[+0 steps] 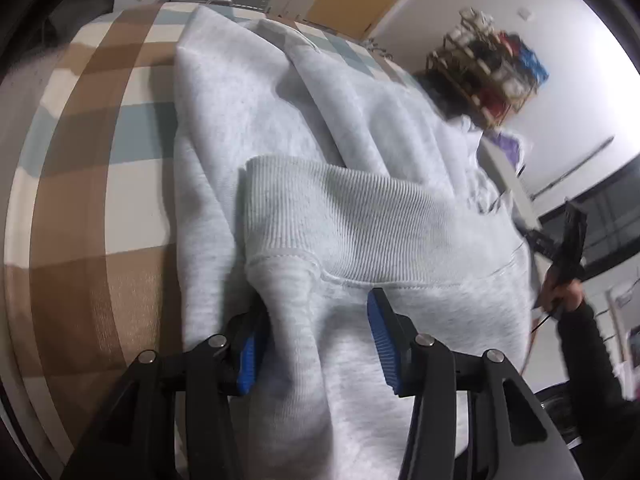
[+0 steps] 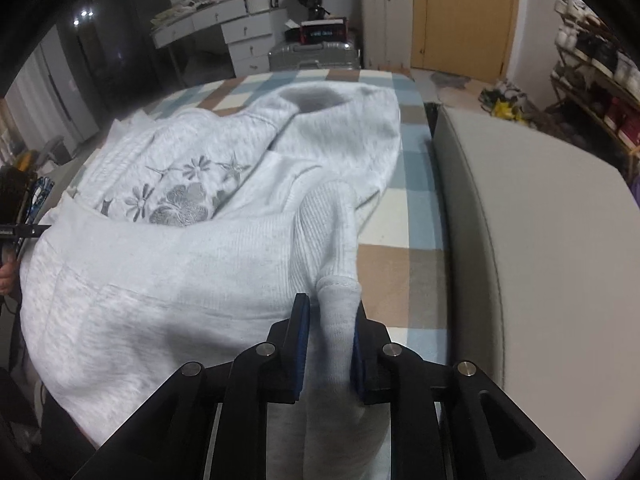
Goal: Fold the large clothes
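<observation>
Both-handed, the grey sweatshirt (image 2: 192, 264) hem (ribbed) sits pinched in right jaws, loose between parted left jaws.

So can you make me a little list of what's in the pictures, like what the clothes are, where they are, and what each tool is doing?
clothes: light grey hoodie with grey flower stitching
lying on: checked cover in blue, brown and cream
left tool: hoodie cloth between its blue pads, below the ribbed hem; one pad looks clear
right tool: shut on a bunched fold near the ribbed edge
beside it: grey cushion
</observation>
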A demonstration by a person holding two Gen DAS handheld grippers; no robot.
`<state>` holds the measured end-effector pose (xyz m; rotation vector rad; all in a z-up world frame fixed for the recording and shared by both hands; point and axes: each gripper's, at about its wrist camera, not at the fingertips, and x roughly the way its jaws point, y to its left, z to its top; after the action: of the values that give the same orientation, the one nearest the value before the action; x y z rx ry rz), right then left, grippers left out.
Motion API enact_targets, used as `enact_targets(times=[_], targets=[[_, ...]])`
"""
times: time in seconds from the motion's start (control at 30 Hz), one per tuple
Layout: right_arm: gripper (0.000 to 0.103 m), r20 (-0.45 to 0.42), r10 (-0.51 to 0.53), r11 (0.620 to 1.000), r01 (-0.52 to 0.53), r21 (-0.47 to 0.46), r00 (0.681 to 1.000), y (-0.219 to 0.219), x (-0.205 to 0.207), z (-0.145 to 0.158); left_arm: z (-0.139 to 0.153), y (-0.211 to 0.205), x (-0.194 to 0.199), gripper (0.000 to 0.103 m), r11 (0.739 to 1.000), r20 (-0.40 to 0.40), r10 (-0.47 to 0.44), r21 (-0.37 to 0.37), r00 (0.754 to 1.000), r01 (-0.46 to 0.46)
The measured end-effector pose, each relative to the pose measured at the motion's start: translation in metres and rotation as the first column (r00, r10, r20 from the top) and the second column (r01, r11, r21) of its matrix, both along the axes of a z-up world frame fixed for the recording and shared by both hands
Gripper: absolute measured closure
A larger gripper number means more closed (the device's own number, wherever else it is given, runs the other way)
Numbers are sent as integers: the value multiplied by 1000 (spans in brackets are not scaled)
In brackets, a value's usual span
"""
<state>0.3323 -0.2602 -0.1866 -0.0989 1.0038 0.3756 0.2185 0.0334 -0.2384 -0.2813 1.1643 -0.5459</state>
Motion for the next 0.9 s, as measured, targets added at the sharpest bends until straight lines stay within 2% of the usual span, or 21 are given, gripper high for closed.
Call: enact_targets(times=[0.03, 0.07, 0.17, 0.2, 0.3, 0.4, 0.47, 0.5, 0.6, 0.7, 0.73, 0.77, 0.87, 0.9], targets=[[89, 5, -2, 1000, 2, -2, 1000, 1, -1, -1, 2, -4, -1, 95, 999, 7, -29, 31, 1000, 28], [93, 14, 2, 1000, -2, -3, 1000, 2, -2, 1, 6, -7, -3, 102, 998, 17, -46, 49, 999, 46], [94, 75, -7, 1000, 5, 26, 997, -1, -12, 18, 28, -8, -13, 102, 989, 68, -71, 132, 995, 61], [94, 110, -22, 999, 17, 50, 994, -5, -17, 29, 43, -4, -18, 102, 988, 117, -69, 148, 991, 52], [94, 236, -54, 991, 23, 129, 970, -14, -29, 67, 87, 19, -23, 103, 994, 238, -29, 112, 971, 2], [94, 330, -67, 988, 17, 153, 942, -13, -29, 100, 125, 42, -11, 103, 994, 317, 6, 98, 948, -39], [94, 391, -93, 986, 31, 162, 916, -9, -17, 121, 139, 50, 7, 103, 994, 336, 28, 91, 941, -62], [94, 412, -114, 983, 42, 178, 904, -7, -8, 130, 144, 54, 19, 103, 995, 322, 33, 79, 946, -62], [94, 424, -152, 981, 83, 177, 893, 4, 30, 140, 155, 61, 66, 103, 993, 303, 67, 70, 951, -92], [94, 371, -191, 980, 152, 132, 909, 22, 86, 125, 143, 61, 118, 103, 989, 243, 123, 48, 962, -138], [94, 343, -210, 977, 183, 108, 916, 29, 109, 112, 129, 62, 142, 103, 984, 217, 144, 76, 966, -164], [94, 314, -220, 975, 203, 84, 924, 33, 127, 100, 118, 58, 155, 103, 983, 174, 157, 72, 972, -171], [94, 191, -207, 972, 224, -73, 960, 55, 176, 39, 53, 57, 197, 102, 970, 48, 140, 194, 989, -147], [94, 135, -194, 969, 212, -127, 972, 60, 185, 19, 35, 57, 203, 101, 968, 16, 147, 204, 989, -147]])
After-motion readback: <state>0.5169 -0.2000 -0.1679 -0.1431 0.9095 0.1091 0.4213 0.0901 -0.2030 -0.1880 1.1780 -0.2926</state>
